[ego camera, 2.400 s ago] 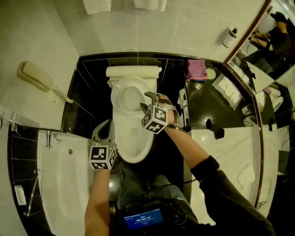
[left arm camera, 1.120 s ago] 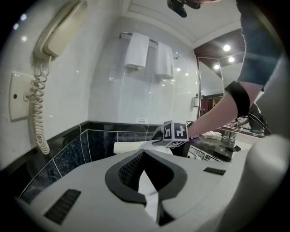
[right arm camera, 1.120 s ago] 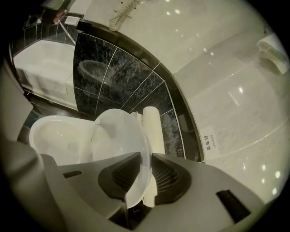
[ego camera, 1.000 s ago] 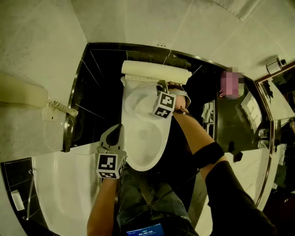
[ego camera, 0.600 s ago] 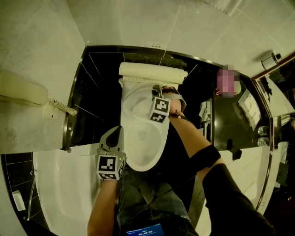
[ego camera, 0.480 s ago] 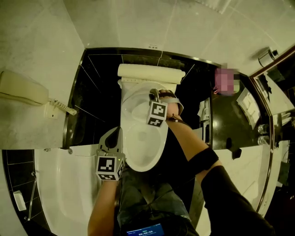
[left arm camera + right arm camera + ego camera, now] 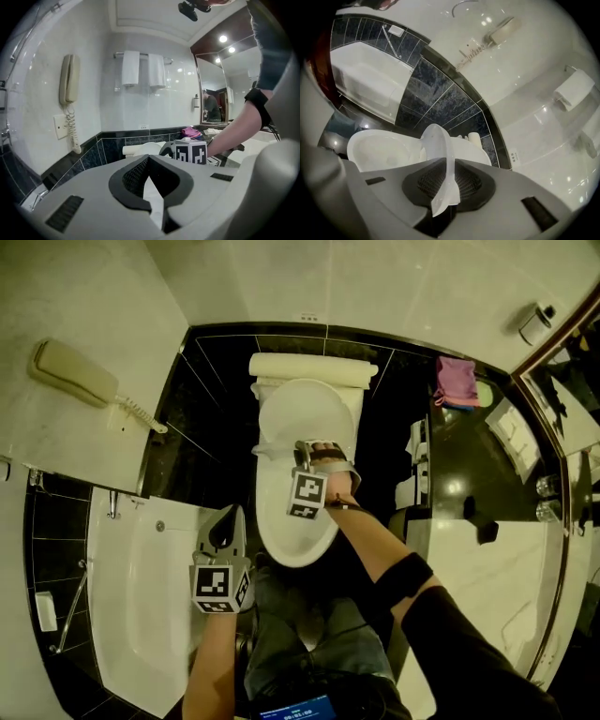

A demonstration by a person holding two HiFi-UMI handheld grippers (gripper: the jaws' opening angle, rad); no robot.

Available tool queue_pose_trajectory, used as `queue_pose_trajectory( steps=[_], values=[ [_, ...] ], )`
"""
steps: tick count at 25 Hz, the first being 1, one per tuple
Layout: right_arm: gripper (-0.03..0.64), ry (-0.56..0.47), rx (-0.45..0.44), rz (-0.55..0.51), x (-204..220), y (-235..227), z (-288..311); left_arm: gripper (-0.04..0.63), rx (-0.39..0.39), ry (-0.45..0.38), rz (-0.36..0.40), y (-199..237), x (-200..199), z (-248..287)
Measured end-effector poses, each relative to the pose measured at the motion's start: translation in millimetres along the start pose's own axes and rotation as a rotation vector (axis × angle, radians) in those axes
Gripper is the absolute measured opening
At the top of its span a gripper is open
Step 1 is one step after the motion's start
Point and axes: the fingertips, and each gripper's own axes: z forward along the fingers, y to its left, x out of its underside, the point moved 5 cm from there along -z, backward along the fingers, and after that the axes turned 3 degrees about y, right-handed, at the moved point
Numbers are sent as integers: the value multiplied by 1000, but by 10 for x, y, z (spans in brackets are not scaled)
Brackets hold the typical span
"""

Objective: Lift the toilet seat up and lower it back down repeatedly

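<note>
The white toilet seat (image 7: 309,413) stands tilted over the back half of the bowl (image 7: 295,545), with its hinge by the tank (image 7: 313,369). My right gripper (image 7: 302,454) is shut on the seat's front edge. In the right gripper view the seat (image 7: 438,145) runs edge-on between the jaws of the right gripper (image 7: 445,187), and the open bowl (image 7: 379,150) lies to the left below. My left gripper (image 7: 228,526) hangs left of the bowl's front, shut on nothing. In its own view the left gripper (image 7: 149,159) faces the right gripper's marker cube (image 7: 191,152).
A white bathtub (image 7: 141,596) fills the left side. A wall phone (image 7: 70,371) hangs on the left wall. A dark counter (image 7: 469,474) with a pink cloth (image 7: 457,381) runs on the right. Towels (image 7: 131,68) hang on the back wall beside a mirror (image 7: 220,89).
The right gripper has come down and forward from near the tank, bringing the seat from upright to a tilt over the bowl. The left gripper has stayed in place.
</note>
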Motion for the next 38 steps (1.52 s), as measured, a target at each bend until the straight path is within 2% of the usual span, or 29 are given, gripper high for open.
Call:
queue_pose_trajectory(
  steps=[4,9,16,21,28,38],
  values=[
    [80,-14,-30,13,-102,525,-263,-11,-15,39,2,-114,200,-453],
    [89,-10,-31,38,-164,1185,-473,-11,6,67,11,-114,564,-833],
    [89,19,99,49,-188,2016,-614,-11,71,24,4,-96,1369,-1166],
    [91,54,125,45,-196,2610,-593,-11,95,21,-5,-34,1982,-1358],
    [95,53,167,-4,-147,3312,-493,-11,103,15,-32,-13,2744,-1381],
    [107,15,172,22,-4,4327,-160,-11,110,17,-39,-62,3556,-1035]
  ],
)
